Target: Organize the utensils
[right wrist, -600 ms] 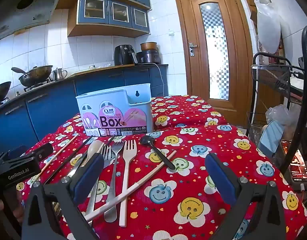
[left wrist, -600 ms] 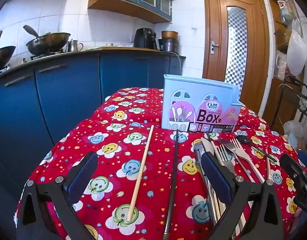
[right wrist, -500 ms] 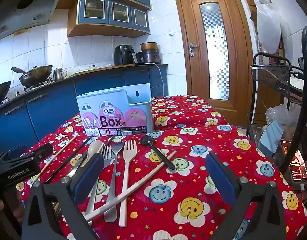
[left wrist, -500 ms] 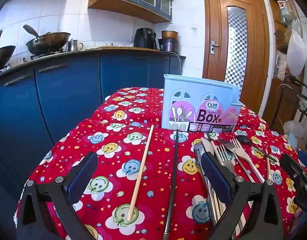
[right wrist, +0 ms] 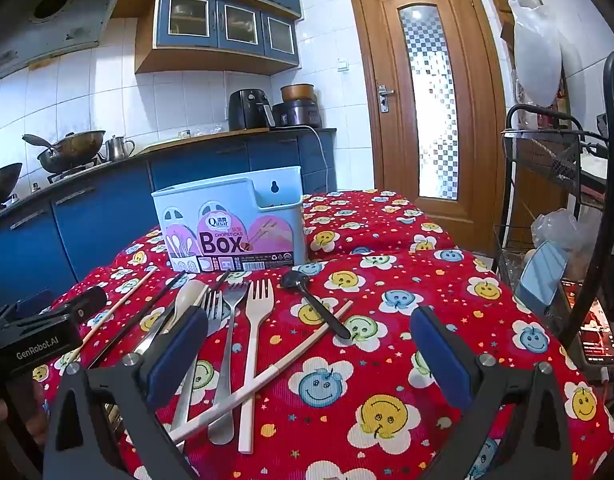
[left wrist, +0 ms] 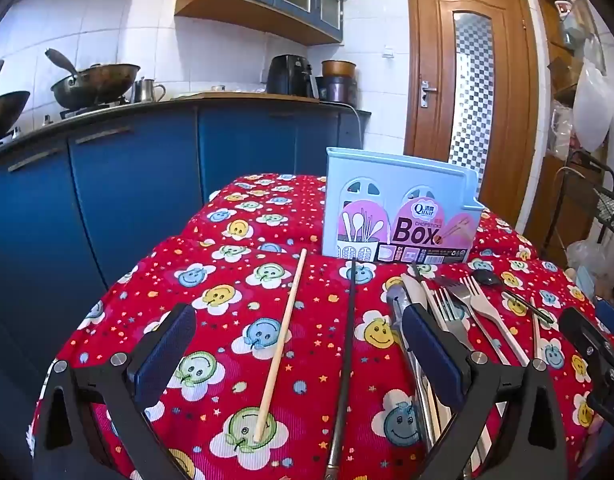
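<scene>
The left claw hangs wide open over the red smiley cloth on the counter, nothing between its blue pads. Below its gap lie a pale wooden chopstick and, just to the right, a black chopstick, roughly parallel and apart, both pointing toward the box. The box stands upright at the far side of the cloth, its label facing the cameras.

The right claw is also fully open and holds nothing. Its view shows what the left view partly hides behind a finger: the cutlery heap. A cream fork lies lengthwise, tines toward the box; beside it on the left are a metal fork, another metal fork and a pale spoon. A long cream chopstick crosses the fork handles at a slant. A black spoon lies to the right, its bowl near the box.

Only the right view looks into the box's low end compartment, with a keyhole slot in the wall behind it; what is inside cannot be made out. It also shows the left claw's body at the left edge, marked GenRobot.AI, and a wire rack to the right. The left view alone shows the cloth's left edge with the blue cabinets beyond.
</scene>
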`<state>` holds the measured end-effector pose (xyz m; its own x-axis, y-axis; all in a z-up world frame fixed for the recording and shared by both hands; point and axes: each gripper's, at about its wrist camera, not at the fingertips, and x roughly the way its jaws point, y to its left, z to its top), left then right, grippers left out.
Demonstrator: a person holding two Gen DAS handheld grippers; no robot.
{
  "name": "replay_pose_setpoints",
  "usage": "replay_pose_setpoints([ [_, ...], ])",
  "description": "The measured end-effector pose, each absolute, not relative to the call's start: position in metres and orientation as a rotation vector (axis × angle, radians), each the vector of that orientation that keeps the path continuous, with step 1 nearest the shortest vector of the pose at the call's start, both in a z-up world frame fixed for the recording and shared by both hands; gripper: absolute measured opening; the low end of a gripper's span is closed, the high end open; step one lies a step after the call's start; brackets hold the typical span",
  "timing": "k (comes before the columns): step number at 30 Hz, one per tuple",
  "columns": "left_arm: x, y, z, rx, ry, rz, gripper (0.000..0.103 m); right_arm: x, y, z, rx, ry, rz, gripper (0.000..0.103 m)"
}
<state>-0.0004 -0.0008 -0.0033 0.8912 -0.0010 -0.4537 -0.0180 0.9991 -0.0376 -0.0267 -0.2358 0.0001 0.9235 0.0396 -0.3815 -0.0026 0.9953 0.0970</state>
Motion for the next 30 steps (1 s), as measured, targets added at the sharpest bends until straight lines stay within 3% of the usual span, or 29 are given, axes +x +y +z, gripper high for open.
replay_pose_setpoints([
  [30, 0.0011, -0.0023, -0.0031, -0.043, 0.477, 0.008, 0.102, -0.026, -0.236, -0.0006, 0.098, 0.396, 0.022, 0.103],
])
